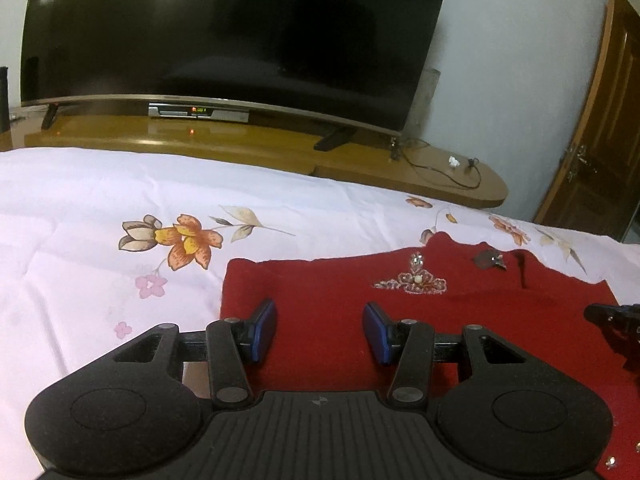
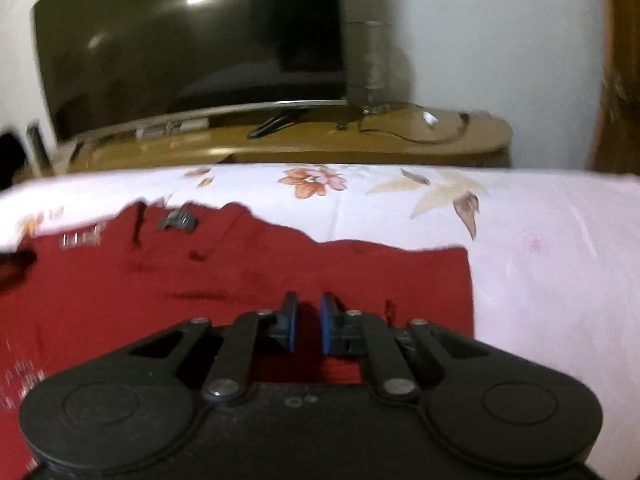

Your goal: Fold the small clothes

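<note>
Two grippers over the red garment (image 1: pixel 320 288): left (image 1: pixel 320 330) jaws open, right (image 2: pixel 308 322) jaws nearly closed, empty.

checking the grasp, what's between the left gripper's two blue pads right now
Only the red garment, lying flat on the floral bedsheet. In the left wrist view the left gripper stands open over it, and its pads pinch nothing.

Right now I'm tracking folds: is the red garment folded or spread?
Mostly spread: the red garment lies flat on the floral sheet, beaded front up; underneath, cannot tell.

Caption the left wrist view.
Open left gripper poised over a red garment spread on a floral bedsheet.
</note>
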The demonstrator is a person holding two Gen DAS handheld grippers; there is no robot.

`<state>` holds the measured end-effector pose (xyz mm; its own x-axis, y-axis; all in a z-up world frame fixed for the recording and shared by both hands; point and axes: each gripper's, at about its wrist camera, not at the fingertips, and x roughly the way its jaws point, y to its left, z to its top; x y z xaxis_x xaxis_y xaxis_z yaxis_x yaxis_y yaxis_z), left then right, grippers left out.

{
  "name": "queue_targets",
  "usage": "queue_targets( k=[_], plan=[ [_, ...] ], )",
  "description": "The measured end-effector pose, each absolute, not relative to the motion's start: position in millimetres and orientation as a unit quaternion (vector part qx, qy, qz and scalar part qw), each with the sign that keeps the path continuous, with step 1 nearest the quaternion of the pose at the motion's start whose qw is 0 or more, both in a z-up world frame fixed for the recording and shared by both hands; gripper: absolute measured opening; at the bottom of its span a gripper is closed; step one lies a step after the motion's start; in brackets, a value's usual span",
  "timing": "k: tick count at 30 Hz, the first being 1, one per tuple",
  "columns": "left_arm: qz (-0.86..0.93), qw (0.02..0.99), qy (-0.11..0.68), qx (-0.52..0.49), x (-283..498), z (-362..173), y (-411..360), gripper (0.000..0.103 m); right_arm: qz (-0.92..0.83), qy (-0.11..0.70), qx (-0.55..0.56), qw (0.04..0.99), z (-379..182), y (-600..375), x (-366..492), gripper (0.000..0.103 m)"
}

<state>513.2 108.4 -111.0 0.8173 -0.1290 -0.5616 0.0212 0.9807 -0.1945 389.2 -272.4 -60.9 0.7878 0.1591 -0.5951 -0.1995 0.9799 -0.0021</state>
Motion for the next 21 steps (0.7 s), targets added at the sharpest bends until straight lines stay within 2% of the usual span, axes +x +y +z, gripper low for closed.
queue_targets(
  k=[3,4,5,9,11,15,21],
  plan=[
    [-0.052,0.962,0.26,-0.059,495,-86,92,0.049,0.102,0.293,-0.036,0.95,-46,-267,376,0.026],
    [-0.063,0.963,0.256,-0.061,491,-83,85,0.052,0.11,0.281,-0.032,0.953,-40,-265,370,0.027],
    [-0.082,0.96,0.262,-0.06,490,-83,74,0.059,0.121,0.278,-0.026,0.953,-37,-260,367,0.027],
    [-0.107,0.951,0.29,-0.007,490,-101,33,0.062,0.181,0.289,-0.031,0.94,-44,-225,356,0.03],
    [-0.108,0.95,0.294,0.005,482,-108,26,0.062,0.195,0.301,-0.065,0.931,-54,-208,351,0.038],
    [-0.078,0.953,0.294,0.005,467,-108,47,0.062,0.175,0.296,-0.112,0.932,-64,-217,336,0.038],
    [-0.047,0.951,0.3,-0.047,455,-110,99,0.062,0.099,0.309,-0.046,0.945,-61,-290,333,0.037]
  ],
)
